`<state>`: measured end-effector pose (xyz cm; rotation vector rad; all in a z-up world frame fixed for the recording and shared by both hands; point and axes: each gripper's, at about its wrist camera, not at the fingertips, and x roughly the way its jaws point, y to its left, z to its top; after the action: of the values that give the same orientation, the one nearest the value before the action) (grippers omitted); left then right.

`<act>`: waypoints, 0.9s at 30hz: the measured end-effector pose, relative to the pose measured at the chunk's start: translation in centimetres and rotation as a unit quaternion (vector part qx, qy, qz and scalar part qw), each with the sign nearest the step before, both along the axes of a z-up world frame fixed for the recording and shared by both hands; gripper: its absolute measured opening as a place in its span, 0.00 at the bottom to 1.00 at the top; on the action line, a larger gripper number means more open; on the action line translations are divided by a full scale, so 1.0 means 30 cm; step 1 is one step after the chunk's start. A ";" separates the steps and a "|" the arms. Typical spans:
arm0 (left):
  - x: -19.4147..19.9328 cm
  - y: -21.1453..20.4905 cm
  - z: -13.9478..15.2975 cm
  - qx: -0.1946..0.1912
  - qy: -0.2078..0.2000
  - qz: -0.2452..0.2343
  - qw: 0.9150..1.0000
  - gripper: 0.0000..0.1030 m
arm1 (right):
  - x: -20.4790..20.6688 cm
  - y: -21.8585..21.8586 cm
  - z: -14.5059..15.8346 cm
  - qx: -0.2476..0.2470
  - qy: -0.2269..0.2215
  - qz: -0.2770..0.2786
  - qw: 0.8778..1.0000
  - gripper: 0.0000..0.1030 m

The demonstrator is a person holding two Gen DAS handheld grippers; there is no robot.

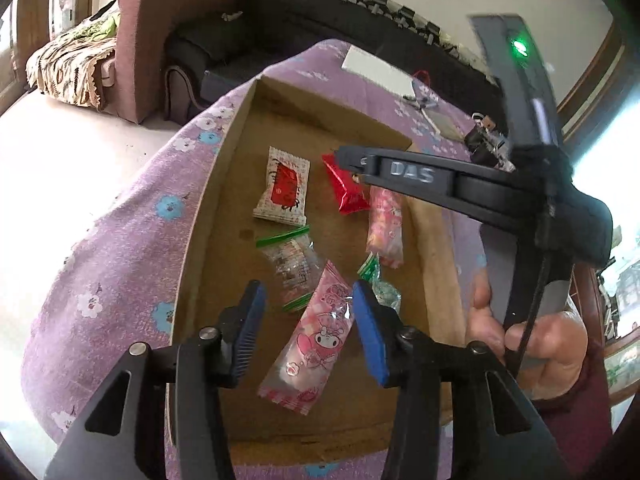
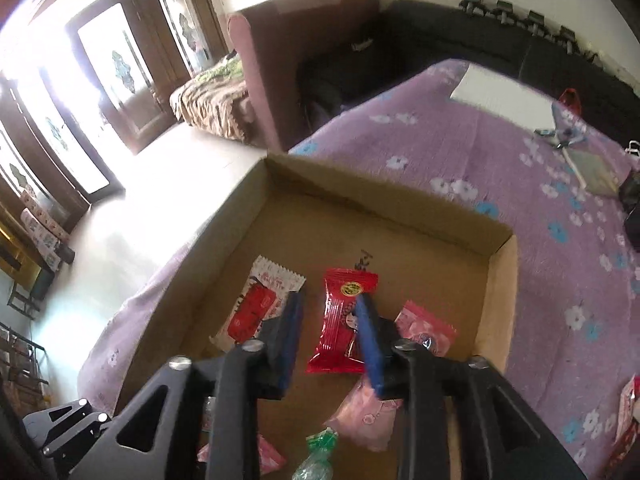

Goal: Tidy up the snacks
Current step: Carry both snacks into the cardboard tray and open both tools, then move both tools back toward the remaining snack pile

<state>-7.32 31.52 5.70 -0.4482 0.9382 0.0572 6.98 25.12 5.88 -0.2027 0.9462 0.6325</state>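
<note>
The shiny red foil snack packet lies flat in the shallow brown cardboard box, between the apart blue fingers of the right hand-held gripper. The left hand-held gripper, also apart, hangs over a pink cartoon-printed candy bag. The box sits on a purple flowered bedspread.

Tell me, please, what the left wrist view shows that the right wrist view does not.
Only the left wrist view shows the person's right hand gripping its handle, the open left tongs over the long pink cartoon packet, and a clear green-edged packet. Only the right wrist view shows bright glass doors and the open right tongs over the red packet. Both show the cardboard box, the white-and-red packet and the purple floral cloth.
</note>
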 end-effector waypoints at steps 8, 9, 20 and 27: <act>-0.079 -0.086 0.083 -0.002 -0.039 -0.007 0.999 0.43 | -0.104 -0.294 0.099 0.046 -0.030 -0.042 0.998 0.46; -0.086 -0.110 0.092 0.000 -0.042 -0.011 0.999 0.43 | -0.120 -0.344 0.099 0.053 -0.028 -0.049 0.997 0.46; -0.117 -0.437 0.116 0.038 -0.049 -0.106 0.992 0.54 | -0.245 -1.029 0.049 0.067 -0.032 -0.187 0.980 0.47; -0.095 -0.610 0.084 0.043 -0.034 -0.155 0.986 0.54 | -0.239 -1.418 0.025 0.102 -0.016 -0.300 0.948 0.49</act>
<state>-10.18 13.21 8.23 -0.2182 0.9251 -0.1987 -0.19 -17.44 6.64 0.2566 0.8468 0.1586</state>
